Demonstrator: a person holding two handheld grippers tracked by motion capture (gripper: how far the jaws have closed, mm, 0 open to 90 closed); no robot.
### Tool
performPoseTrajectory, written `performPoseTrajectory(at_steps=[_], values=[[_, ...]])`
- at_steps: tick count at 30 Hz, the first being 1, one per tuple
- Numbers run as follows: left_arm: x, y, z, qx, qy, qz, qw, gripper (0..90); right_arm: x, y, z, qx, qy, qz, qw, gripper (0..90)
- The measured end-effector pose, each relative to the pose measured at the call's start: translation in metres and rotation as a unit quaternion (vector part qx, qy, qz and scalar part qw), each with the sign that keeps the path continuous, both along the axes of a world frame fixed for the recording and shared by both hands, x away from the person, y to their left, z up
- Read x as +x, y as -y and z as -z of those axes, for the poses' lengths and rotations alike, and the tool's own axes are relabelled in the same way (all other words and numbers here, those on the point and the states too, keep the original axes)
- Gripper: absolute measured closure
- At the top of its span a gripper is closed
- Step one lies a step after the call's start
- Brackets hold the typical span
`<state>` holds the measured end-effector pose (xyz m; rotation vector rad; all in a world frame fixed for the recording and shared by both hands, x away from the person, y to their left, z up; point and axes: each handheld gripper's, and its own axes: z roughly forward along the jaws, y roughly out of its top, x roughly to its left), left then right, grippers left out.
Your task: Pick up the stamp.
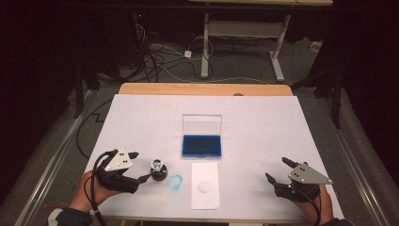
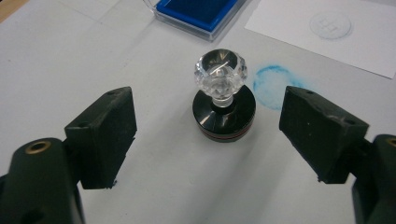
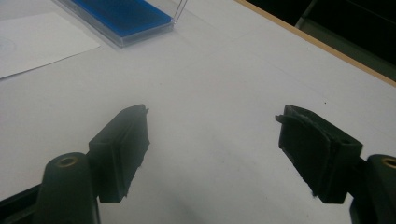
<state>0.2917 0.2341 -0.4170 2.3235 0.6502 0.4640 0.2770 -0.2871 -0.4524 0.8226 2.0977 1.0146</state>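
So the left claw (image 2: 210, 135) is wide open, nothing in it, and the stamp (image 2: 223, 100) stands upright on the worktop (image 1: 141, 122) a bit ahead of the gap between its jaws, touching neither of them. It's the one with a clear faceted knob on a black round base. In the high view the left claw (image 1: 139, 165) sits at about 9 o'clock from the stamp (image 1: 158, 170), just beside it.

Going outward: right at the stamp's 3 o'clock there's a smudgy blue ring of ink (image 1: 175, 181) on the worktop itself. Then comes the sheet of paper (image 1: 205, 186) with a faint round print (image 1: 205, 186) on it. At 12 o'clock from the paper is the blue ink pad (image 1: 202, 145) with its clear lid propped up.

The right claw (image 1: 277, 170) is over at 3 o'clock, well apart from everything, also open and empty, above bare worktop.

My read: this is the stamp either being parked or about to be grabbed, can't tell which from one moment. If it's a pickup, the left claw needs to ease forward so the jaws straddle the base or the knob's neck, then close square. The knob looks slick, so the black base seems the safer bite.
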Motion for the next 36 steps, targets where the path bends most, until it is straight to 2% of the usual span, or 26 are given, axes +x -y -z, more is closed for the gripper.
performPoseTrajectory(at_steps=[4,17,24,28,36], values=[[0.003,0.002,-0.001,-0.003,-0.001,0.003,1.0,18.0,0.0,0.001,0.0,0.001,0.0,0.0,1.0,23.8],[0.009,0.008,-0.001,0.007,-0.007,0.018,0.9998,18.0,0.001,-0.001,0.001,-0.004,-0.002,-0.004,1.0,23.8],[0.009,0.014,-0.001,0.019,-0.011,0.028,0.9994,18.0,0.0,-0.001,0.001,-0.007,-0.002,-0.003,1.0,23.8],[0.009,0.013,-0.002,0.018,-0.013,0.028,0.9994,18.0,0.0,-0.001,0.001,-0.007,-0.002,-0.004,1.0,23.8],[0.015,0.018,0.001,0.023,-0.026,0.041,0.9986,18.0,0.004,-0.005,0.001,-0.009,-0.005,-0.009,0.9999,23.9]])
